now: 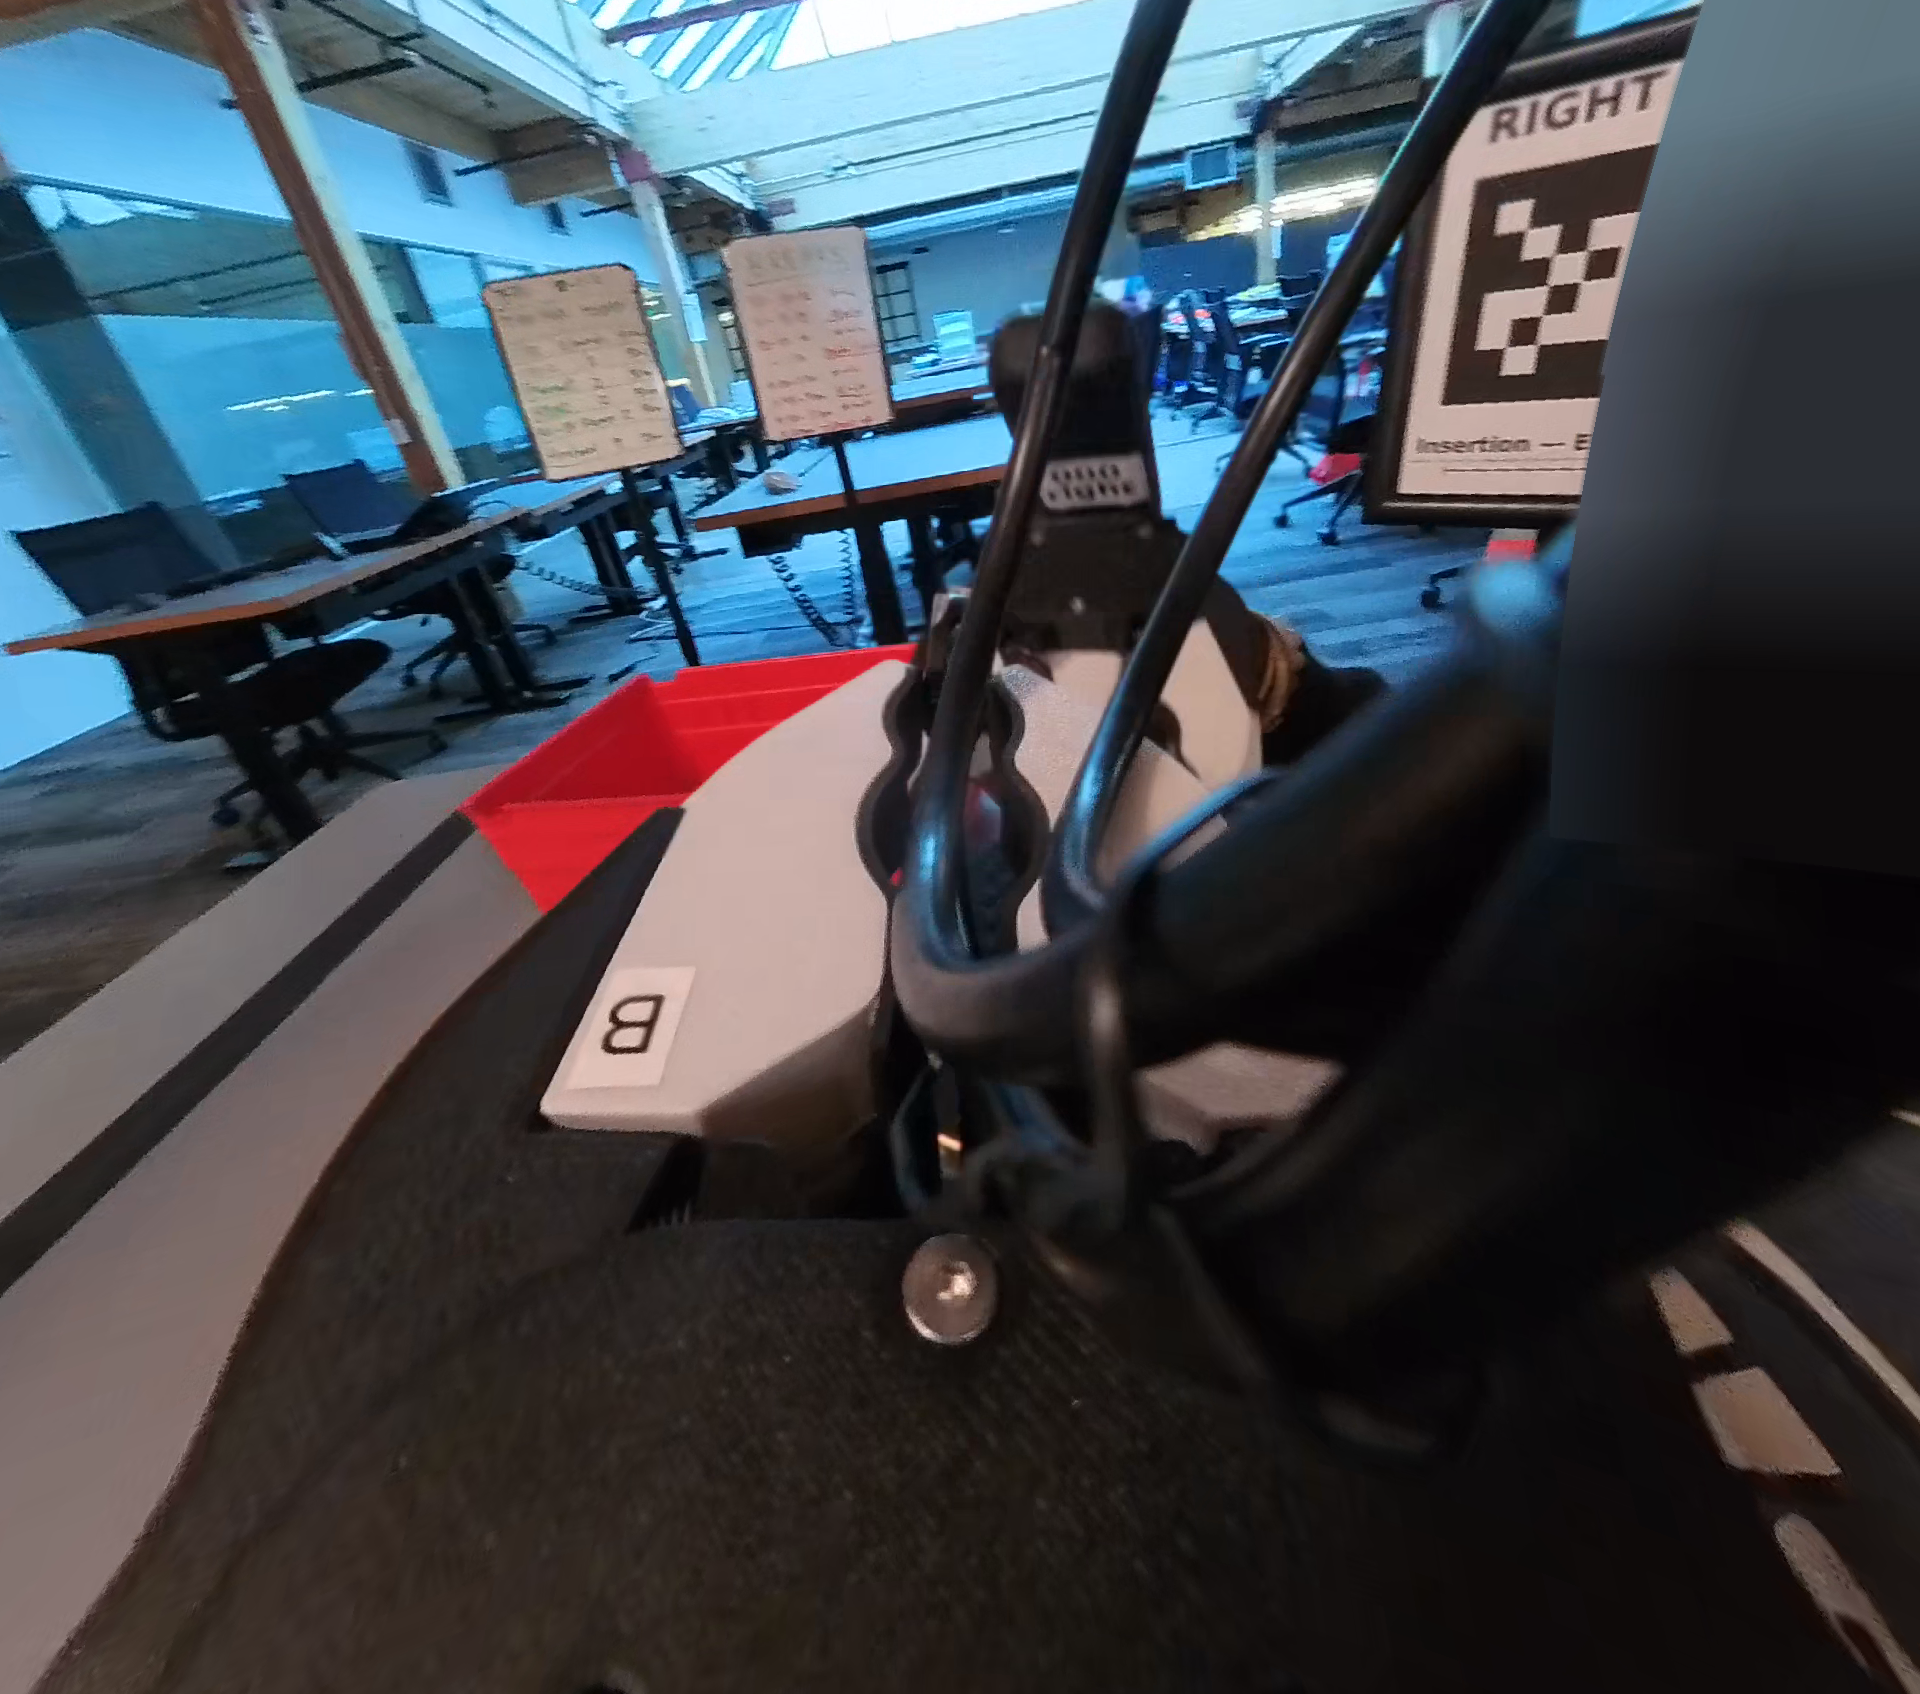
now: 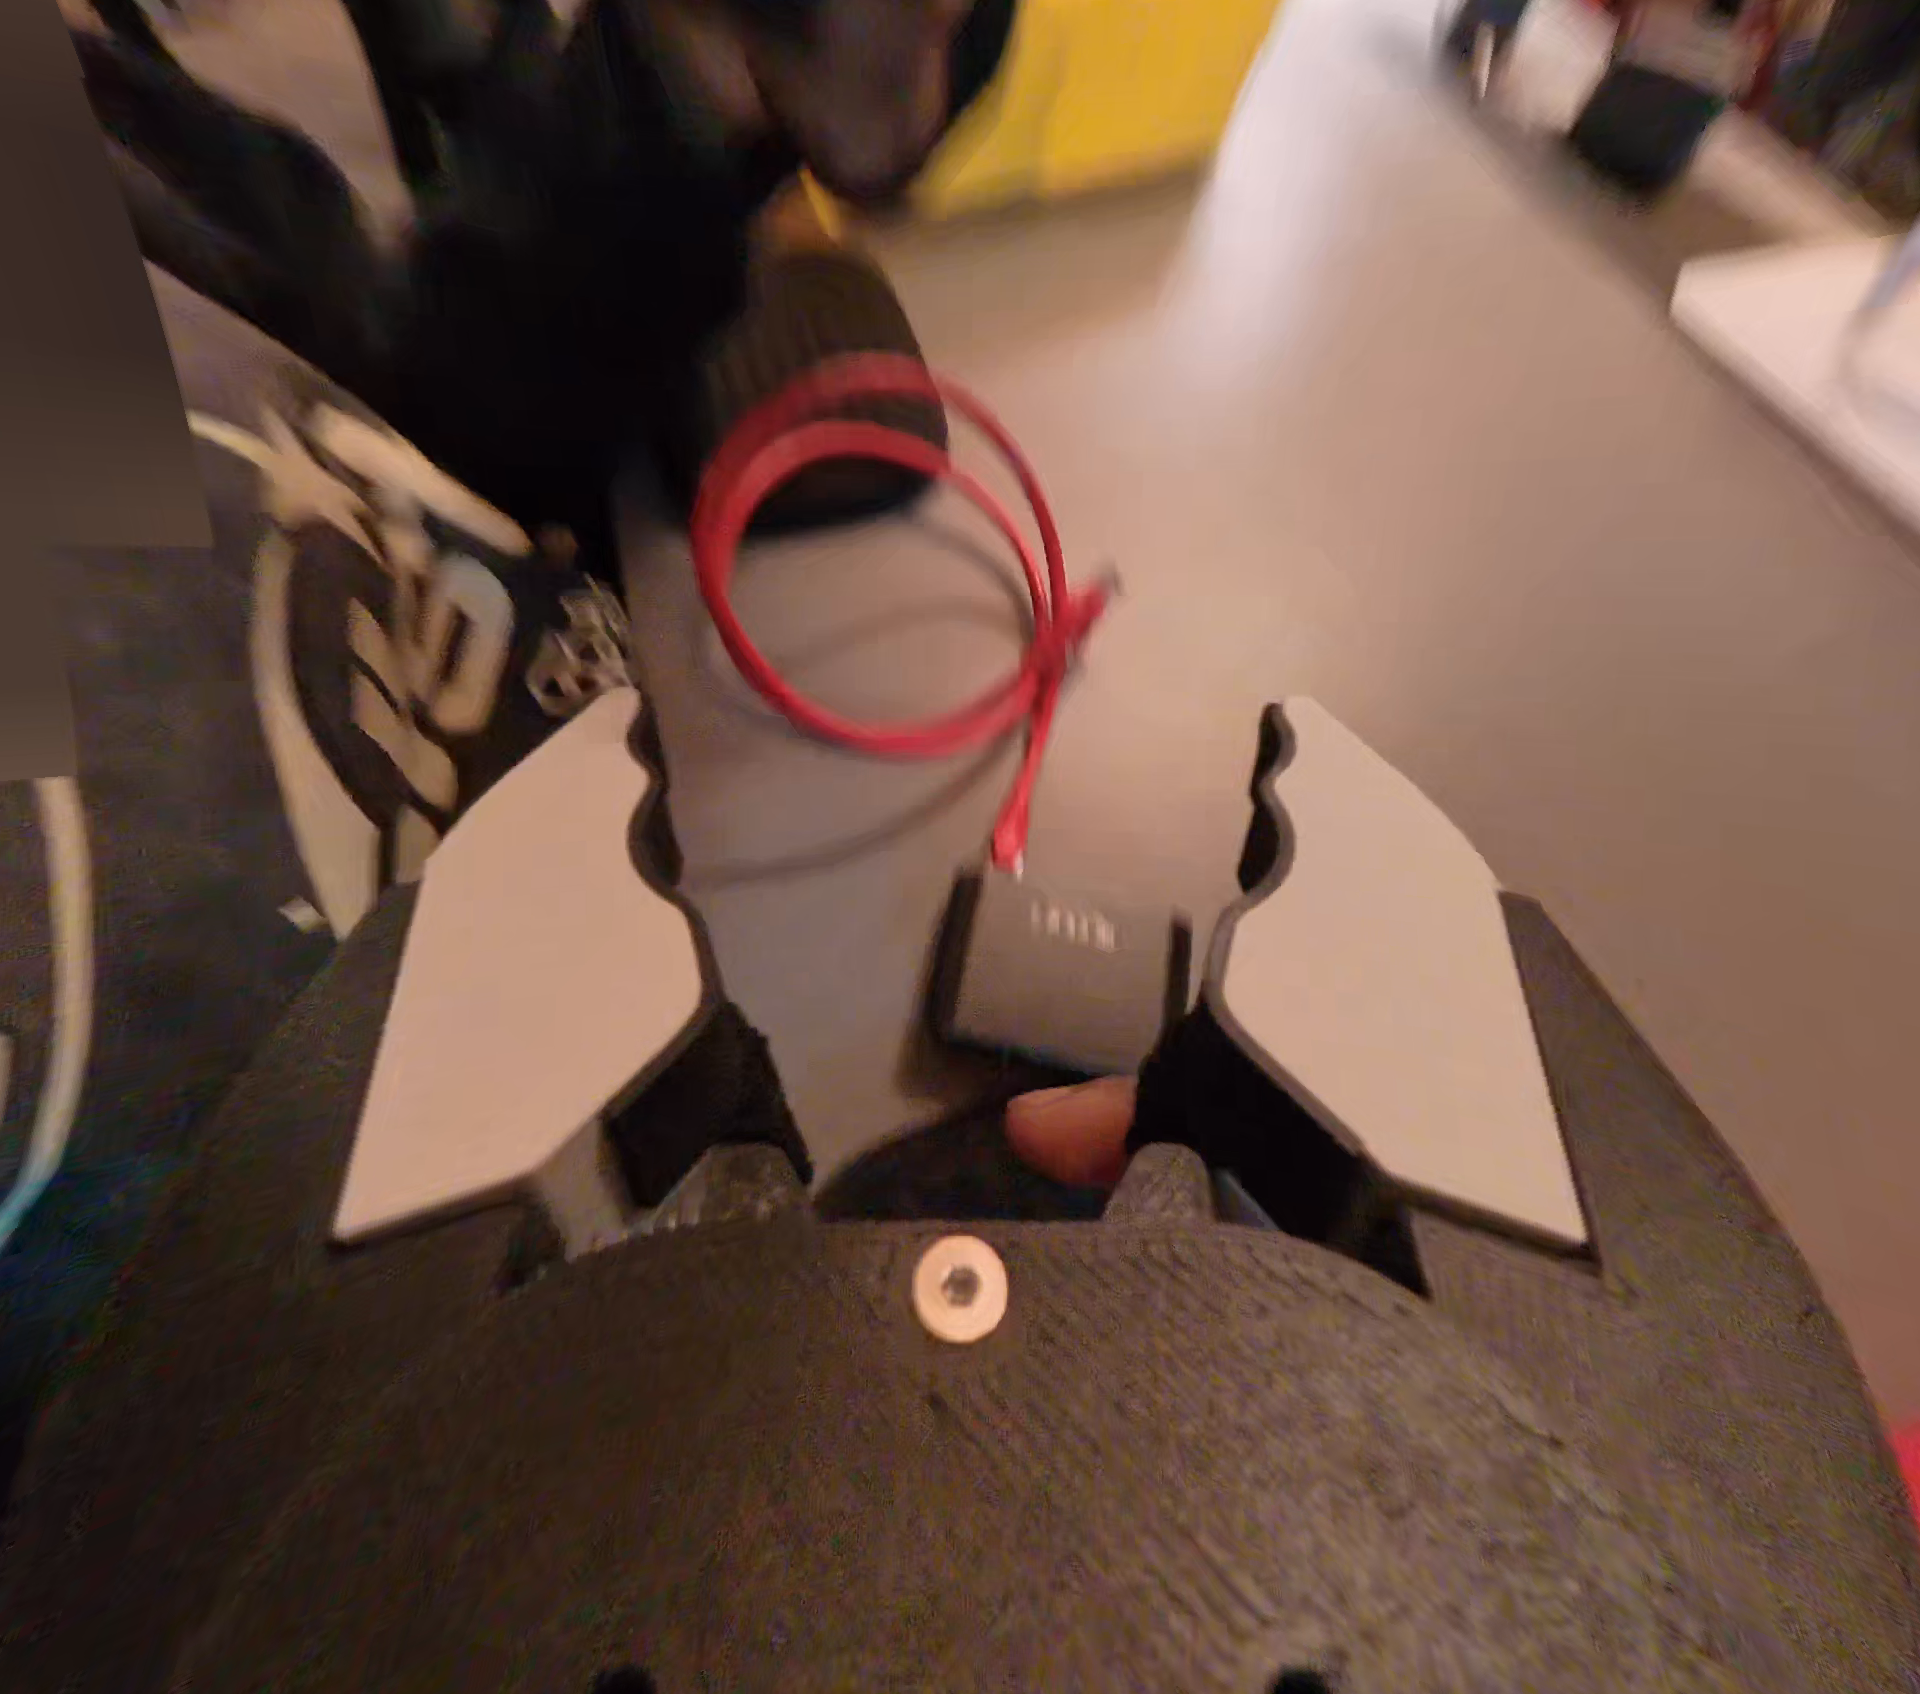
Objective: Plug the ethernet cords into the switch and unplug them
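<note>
One red ethernet cord (image 2: 883, 564) is lying coiled on the bench (image 2: 1403, 501), its plug nearly touching the small dark switch (image 2: 1060, 969); whether it is seated, blur is hiding. Right claw (image 2: 956, 813) is hovering spread wide over both. Left claw (image 1: 961, 787) is looking pressed together among black cables (image 1: 1091, 242), so most plugging seems left.

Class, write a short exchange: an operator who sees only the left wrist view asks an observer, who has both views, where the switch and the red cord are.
Operator: Where is the switch?
Observer: The dark switch lies on the table between the open right gripper's fingers, nearer its right one.
Operator: And the red cord?
Observer: The red cord lies coiled on the table beyond the switch, with one end reaching the switch's far edge. Blur hides whether it is plugged in.
</note>
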A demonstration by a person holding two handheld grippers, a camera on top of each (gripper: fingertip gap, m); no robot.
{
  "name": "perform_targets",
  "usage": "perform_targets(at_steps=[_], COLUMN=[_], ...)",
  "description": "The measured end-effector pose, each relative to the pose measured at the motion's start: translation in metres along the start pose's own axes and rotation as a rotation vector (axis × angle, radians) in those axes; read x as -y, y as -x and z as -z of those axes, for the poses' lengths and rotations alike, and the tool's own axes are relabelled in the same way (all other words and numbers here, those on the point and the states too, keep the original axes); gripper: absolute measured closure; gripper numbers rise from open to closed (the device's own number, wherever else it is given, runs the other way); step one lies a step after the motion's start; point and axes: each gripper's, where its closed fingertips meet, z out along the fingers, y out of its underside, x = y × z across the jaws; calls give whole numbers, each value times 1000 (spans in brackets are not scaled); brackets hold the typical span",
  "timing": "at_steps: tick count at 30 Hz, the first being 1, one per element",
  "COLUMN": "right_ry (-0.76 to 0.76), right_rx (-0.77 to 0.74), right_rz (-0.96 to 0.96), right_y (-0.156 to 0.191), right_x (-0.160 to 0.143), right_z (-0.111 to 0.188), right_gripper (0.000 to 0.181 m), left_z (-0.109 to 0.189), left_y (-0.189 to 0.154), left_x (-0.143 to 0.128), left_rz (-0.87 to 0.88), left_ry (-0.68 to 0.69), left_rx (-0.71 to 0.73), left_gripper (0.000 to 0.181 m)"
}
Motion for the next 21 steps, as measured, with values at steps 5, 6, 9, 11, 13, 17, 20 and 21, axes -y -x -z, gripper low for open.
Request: perform_targets(at_steps=[5, 6, 9, 11, 13, 17, 20, 21], right_ry=[439, 480, 544, 585, 596, 513, 408, 370], right_rx=[-107, -118, -132, -137, -141, -114, -60, -47], right_rz=[-182, -208, -223, -194, -188, -148, -80, -48], right_y=[-21, -22, -23, -25, -28, -31, -27, -23], right_x=[-104, -116, -132, -138, -143, -139, -135, -130], right_z=[-29, -34, -42, -45, -48, -51, -51, -50], right_gripper=[55, 54, 67, 79, 82, 93, 93, 94], left_z=[22, 23, 24, 24, 24, 28, 34, 37], left_y=[17, 18, 19, 19, 19, 22, 29, 32], left_x=[8, 9, 9, 8, 6, -4, -14, -17], left_rz=[-28, -31, -31, -36, -33, -14, 11, 20], left_ry=[-2, -4, 0, 10, 17, 45, 58, 56], left_rx=[91, 95, 94, 95, 96, 100, 110, 113], left_gripper=[170, 170, 170, 171, 170, 170, 170, 170])
